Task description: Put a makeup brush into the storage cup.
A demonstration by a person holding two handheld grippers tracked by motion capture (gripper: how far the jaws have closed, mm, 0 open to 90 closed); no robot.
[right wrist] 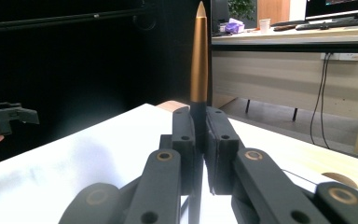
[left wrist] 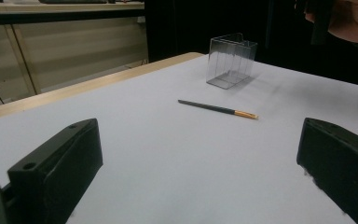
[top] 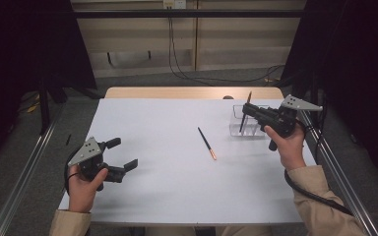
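My right gripper [top: 246, 110] is shut on a black pen [top: 248, 98] with a gold end, holding it nearly upright over a clear plastic box [top: 236, 119] at the table's back right. In the right gripper view the pen [right wrist: 199, 56] rises from between the closed jaws, gold end up. A second black pen with an orange-gold end [top: 206, 142] lies flat mid-table; in the left gripper view this pen [left wrist: 216, 108] lies in front of the clear box [left wrist: 230, 60]. My left gripper [top: 124, 153] is wide open over the front left, with nothing between its jaws [left wrist: 200, 163].
The white table top [top: 167, 172] has a wooden strip [top: 192, 92] along its far edge. Metal rails [top: 29, 162] run along both sides of the table. Black curtains and floor cables [top: 216, 78] lie beyond.
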